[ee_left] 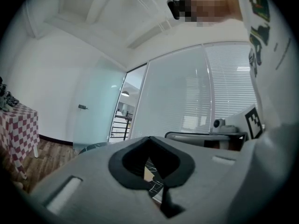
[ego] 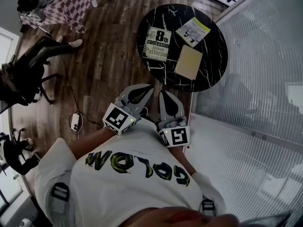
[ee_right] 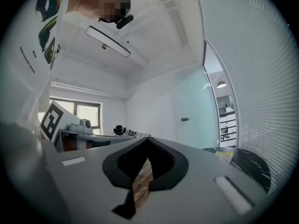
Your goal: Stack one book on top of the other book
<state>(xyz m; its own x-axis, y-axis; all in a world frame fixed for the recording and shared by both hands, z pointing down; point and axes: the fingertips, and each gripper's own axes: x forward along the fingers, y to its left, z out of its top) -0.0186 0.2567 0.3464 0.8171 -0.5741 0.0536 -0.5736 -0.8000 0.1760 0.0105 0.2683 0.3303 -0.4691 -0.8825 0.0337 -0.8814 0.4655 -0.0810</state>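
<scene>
Three books lie on the round black marble table [ego: 215,56]: a dark paperback with "8th confession" on its cover [ego: 157,44], a plain tan book [ego: 188,62] to its right, and a yellow-and-white booklet [ego: 193,31] behind them. None rests on another. My left gripper [ego: 147,89] and right gripper [ego: 164,94] are held side by side close to the person's chest, short of the table's near edge. Both are shut with nothing between the jaws. The left gripper view shows its jaws [ee_left: 150,140] closed, and the right gripper view shows the same [ee_right: 148,142].
A glass wall with blinds [ego: 265,79] runs along the right. A checked-cloth table [ego: 71,4] stands at the far left, with office chairs [ego: 23,79] near it. A power strip and cable [ego: 75,121] lie on the wood floor.
</scene>
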